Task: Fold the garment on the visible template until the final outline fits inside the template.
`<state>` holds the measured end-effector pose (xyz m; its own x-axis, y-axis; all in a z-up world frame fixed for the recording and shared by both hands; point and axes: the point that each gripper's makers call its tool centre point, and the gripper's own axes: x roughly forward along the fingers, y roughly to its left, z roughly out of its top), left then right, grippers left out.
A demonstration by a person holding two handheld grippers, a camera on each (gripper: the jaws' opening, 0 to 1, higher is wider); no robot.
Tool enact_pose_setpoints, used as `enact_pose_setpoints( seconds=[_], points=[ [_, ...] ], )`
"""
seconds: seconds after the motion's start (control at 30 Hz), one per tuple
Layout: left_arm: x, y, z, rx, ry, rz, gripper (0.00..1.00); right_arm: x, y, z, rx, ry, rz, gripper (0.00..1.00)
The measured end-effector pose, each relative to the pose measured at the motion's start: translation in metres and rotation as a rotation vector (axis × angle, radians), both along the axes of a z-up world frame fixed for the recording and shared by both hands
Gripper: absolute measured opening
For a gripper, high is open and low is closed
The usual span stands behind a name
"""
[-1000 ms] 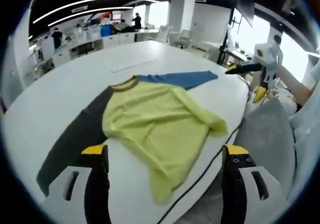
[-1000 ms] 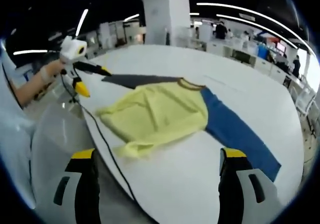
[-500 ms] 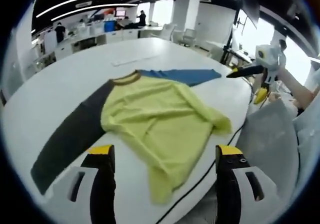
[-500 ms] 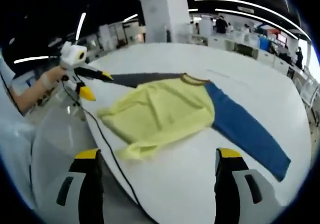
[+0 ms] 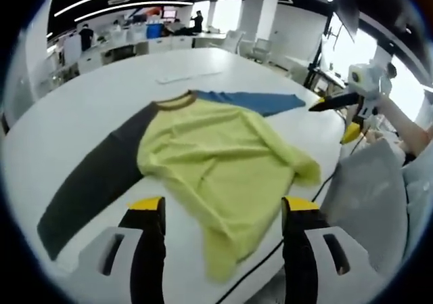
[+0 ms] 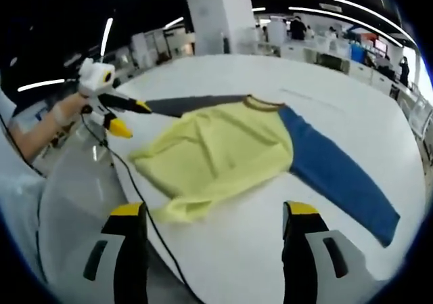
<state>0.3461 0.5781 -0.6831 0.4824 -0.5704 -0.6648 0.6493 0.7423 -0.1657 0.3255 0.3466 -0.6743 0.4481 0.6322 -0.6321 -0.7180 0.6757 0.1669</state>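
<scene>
- Both grippers' jaws stood apart and empty: left gripper (image 5: 223, 212), right gripper (image 6: 215, 216), probably readying a grab.
- Garment (image 5: 210, 162) lay unfolded just ahead of both, on the table (image 5: 81, 107).

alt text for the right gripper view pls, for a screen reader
A yellow long-sleeved shirt with one blue sleeve and one dark grey sleeve lies spread on a white round table. The open right gripper hovers near its hem; the left gripper is at the table's far-left edge.
</scene>
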Motion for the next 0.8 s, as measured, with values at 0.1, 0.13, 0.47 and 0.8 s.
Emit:
enact_pose_setpoints(
  seconds=[0.1, 0.13, 0.47, 0.8],
  points=[
    [0.001, -0.001, -0.005, 0.001, 0.014, -0.001, 0.63, 0.004, 0.004, 0.0, 0.036, 0.014, -0.014, 0.77],
    [0.001, -0.001, -0.005, -0.003, 0.016, 0.002, 0.63, 0.004, 0.004, -0.001, 0.037, 0.016, -0.014, 0.76],
    [0.006, -0.001, -0.016, -0.021, 0.054, 0.039, 0.51, 0.01, 0.006, -0.018, 0.025, 0.06, -0.032, 0.69],
    [0.009, -0.001, -0.028, -0.019, 0.081, 0.054, 0.43, 0.012, 0.012, -0.033, 0.05, 0.123, -0.049, 0.6]
  ],
)
